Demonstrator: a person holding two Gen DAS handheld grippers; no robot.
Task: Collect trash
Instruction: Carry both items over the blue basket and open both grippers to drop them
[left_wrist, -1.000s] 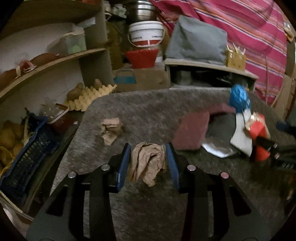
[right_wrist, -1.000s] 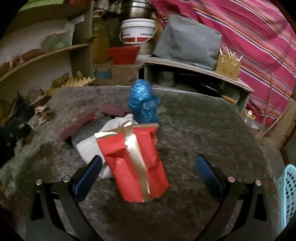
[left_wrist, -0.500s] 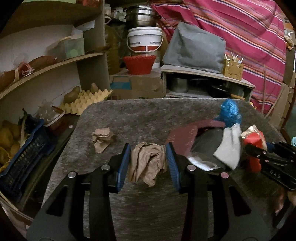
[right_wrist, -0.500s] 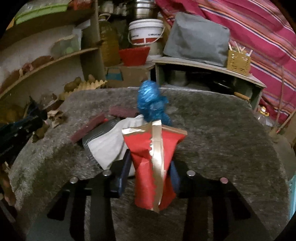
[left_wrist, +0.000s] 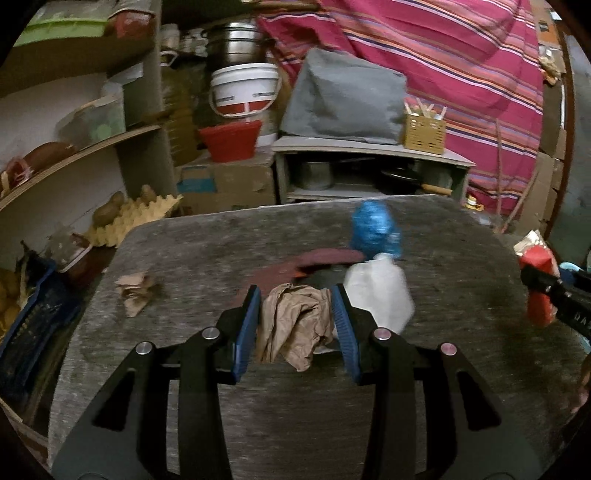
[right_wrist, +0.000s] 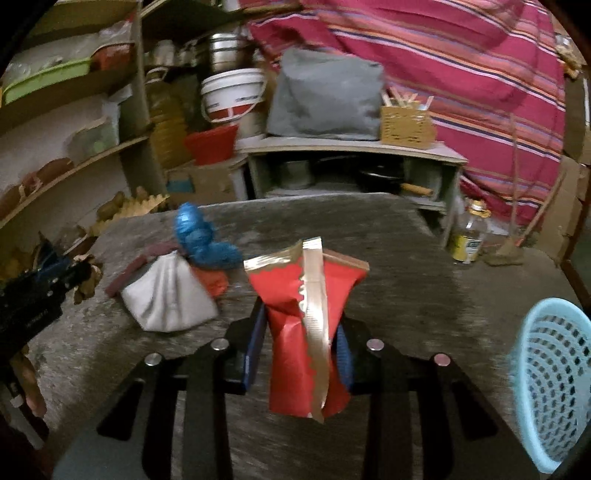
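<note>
My left gripper (left_wrist: 295, 295) is shut on a crumpled brown paper (left_wrist: 295, 325), held just above the grey carpeted table (left_wrist: 221, 240). In the right wrist view, my right gripper (right_wrist: 301, 314) has a red and gold snack wrapper (right_wrist: 295, 295) upright between its pads. Its jaws are closing, and the pads squeeze the wrapper's waist. On the table lie a blue crumpled bag (left_wrist: 373, 229), a white paper bag (left_wrist: 376, 291) and a second brown paper wad (left_wrist: 135, 291). A light blue mesh basket (right_wrist: 550, 387) stands at the right edge.
Maroon pads (left_wrist: 325, 256) lie under the white bag. Shelves, an egg tray (left_wrist: 140, 218) and a dark blue crate (left_wrist: 33, 325) crowd the left side. A low cabinet (right_wrist: 351, 166) stands behind the table, and a glass bottle (right_wrist: 467, 236) sits on the floor to the right.
The right gripper's jaws went from wide open to pressed on the red wrapper, lifted it and swung right, so the basket came into view. The left gripper moved right with its brown paper.
</note>
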